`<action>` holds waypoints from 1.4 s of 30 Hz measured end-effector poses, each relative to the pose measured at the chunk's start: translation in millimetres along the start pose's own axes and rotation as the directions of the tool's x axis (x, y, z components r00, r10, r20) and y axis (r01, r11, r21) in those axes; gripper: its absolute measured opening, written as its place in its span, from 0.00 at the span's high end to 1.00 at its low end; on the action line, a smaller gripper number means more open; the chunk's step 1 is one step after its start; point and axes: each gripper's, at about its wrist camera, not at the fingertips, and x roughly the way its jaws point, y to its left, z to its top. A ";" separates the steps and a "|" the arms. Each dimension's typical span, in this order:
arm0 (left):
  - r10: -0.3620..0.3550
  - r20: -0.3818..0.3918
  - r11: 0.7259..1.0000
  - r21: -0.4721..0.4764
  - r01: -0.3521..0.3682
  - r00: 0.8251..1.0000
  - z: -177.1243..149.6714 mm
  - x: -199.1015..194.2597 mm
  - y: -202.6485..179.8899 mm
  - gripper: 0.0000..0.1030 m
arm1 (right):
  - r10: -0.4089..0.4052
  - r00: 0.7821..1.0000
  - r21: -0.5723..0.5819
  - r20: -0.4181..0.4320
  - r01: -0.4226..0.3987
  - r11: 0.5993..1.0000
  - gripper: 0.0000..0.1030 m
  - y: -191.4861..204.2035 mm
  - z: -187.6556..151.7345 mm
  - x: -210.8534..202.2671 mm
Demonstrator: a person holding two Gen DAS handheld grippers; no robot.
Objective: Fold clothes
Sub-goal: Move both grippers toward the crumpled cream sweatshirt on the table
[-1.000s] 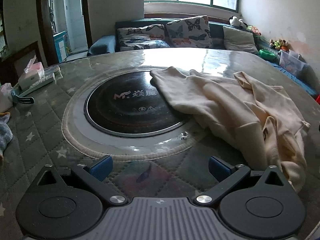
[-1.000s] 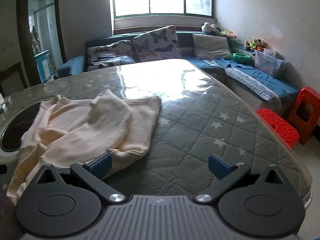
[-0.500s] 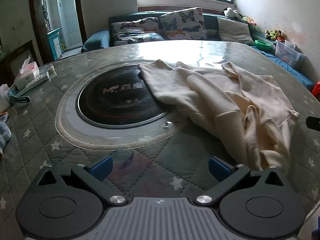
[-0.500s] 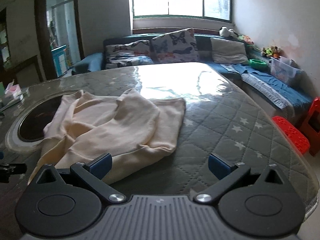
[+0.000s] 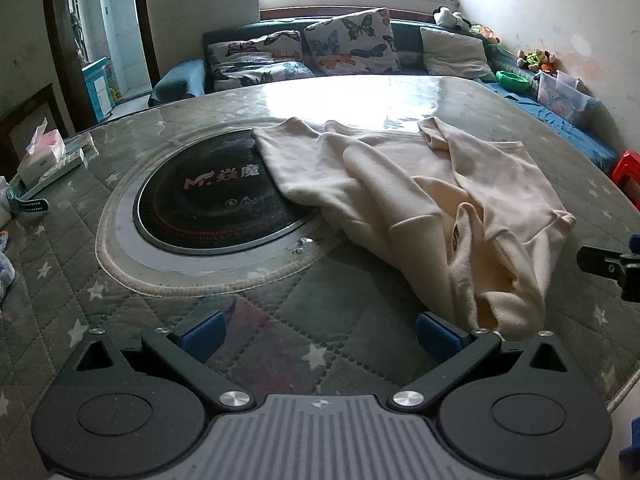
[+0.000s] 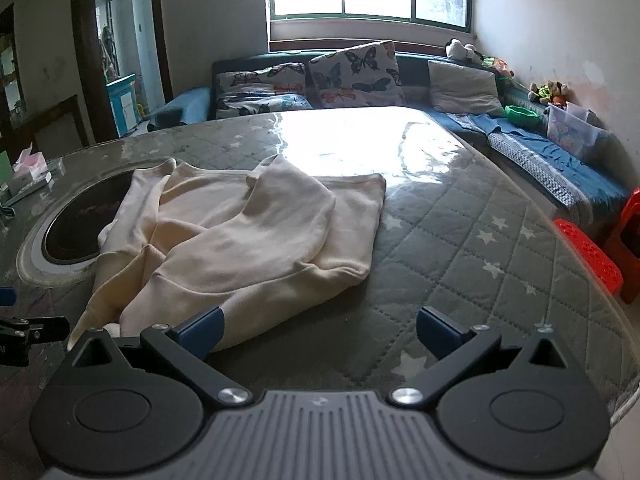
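Observation:
A cream sweatshirt [image 5: 420, 200] lies crumpled on the quilted table cover, partly over a black round hotplate [image 5: 212, 200]. It also shows in the right wrist view [image 6: 248, 236]. My left gripper [image 5: 320, 334] is open and empty, near the table's front edge, with the sweatshirt's near hem just ahead of its right finger. My right gripper [image 6: 320, 330] is open and empty, and its left finger is just in front of the sweatshirt's near edge. Part of the right gripper shows at the right edge of the left wrist view [image 5: 612, 266].
The large table [image 6: 480, 248] has a grey star-patterned quilted cover under glass. A tissue box [image 5: 40, 152] and small items sit at its far left. A sofa with butterfly cushions [image 5: 352, 44] lies beyond. Red plastic stools [image 6: 600, 248] stand to the right.
Both grippers have drawn back and risen, so more of the table and the whole sweatshirt are in view. The sweatshirt has not moved. Both stay open.

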 end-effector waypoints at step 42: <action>0.020 -0.061 1.000 -0.002 -0.020 0.998 7.7 -0.2 -8.3 0.00 | 0.033 0.999 0.010 -0.022 -0.033 0.999 0.00 6.0 2.1 -1.6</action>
